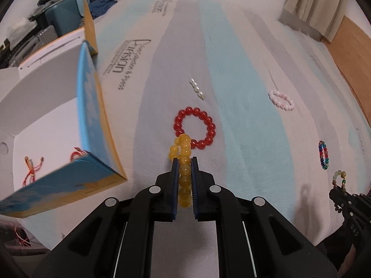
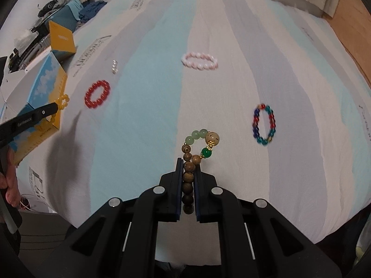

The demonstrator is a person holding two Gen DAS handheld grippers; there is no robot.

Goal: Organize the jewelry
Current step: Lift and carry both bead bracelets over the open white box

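Note:
My left gripper is shut on a yellow bead bracelet, held above the striped cloth just in front of a red bead bracelet. My right gripper is shut on a wooden and green bead bracelet, also lifted off the cloth. On the cloth lie a pink bracelet, a multicoloured bracelet, the red bracelet and a small clear bead piece. The right gripper with its bracelet shows at the right edge of the left wrist view; the left gripper with the yellow bracelet shows at the left of the right wrist view.
An open blue and yellow box stands left of the left gripper, with red cord jewelry on its white floor. A second yellow box, a suitcase and clutter sit at the far left. Curtains and wooden floor lie at the right.

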